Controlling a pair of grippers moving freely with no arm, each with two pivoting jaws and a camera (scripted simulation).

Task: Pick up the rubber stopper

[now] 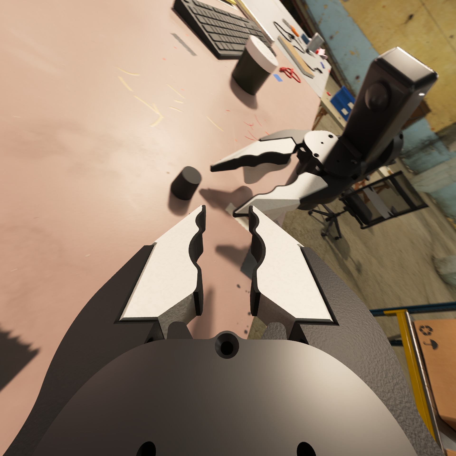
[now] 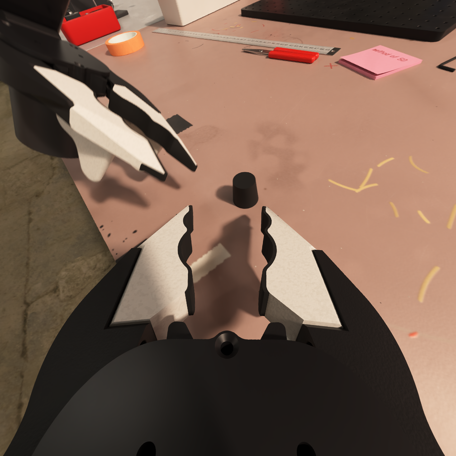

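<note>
The rubber stopper is a small black tapered plug standing upright on the pink table, wide end down. In the right wrist view the stopper is just ahead of my right gripper, slightly right of centre; the jaws are wide open and empty. My left gripper is open with a narrower gap and empty; the stopper lies ahead and to its left. The right gripper also shows in the left wrist view, right of the stopper. The left gripper shows in the right wrist view, left of the stopper.
A keyboard and a black cup with a white lid stand farther back. An orange tape roll, ruler, red-handled pliers and pink notes lie beyond. The table edge is close by.
</note>
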